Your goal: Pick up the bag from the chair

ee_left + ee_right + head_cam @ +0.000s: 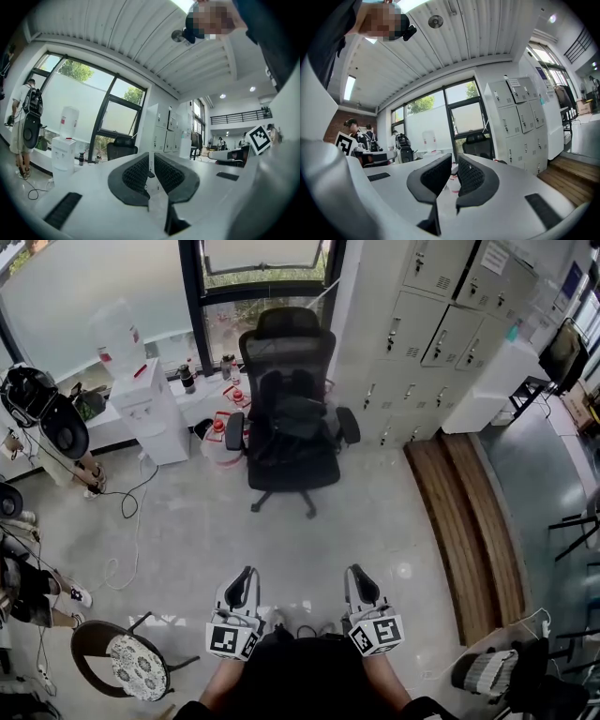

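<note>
In the head view, a dark bag [292,418] is seen on the black chair [286,338], well apart from the left gripper [246,576] and right gripper [357,574]. In each gripper view, jaws are shown nearly together, nothing held

The floor [309,549] looks like glossy polished stone, the chair [286,343] matt black mesh, the step [469,521] wood.
</note>
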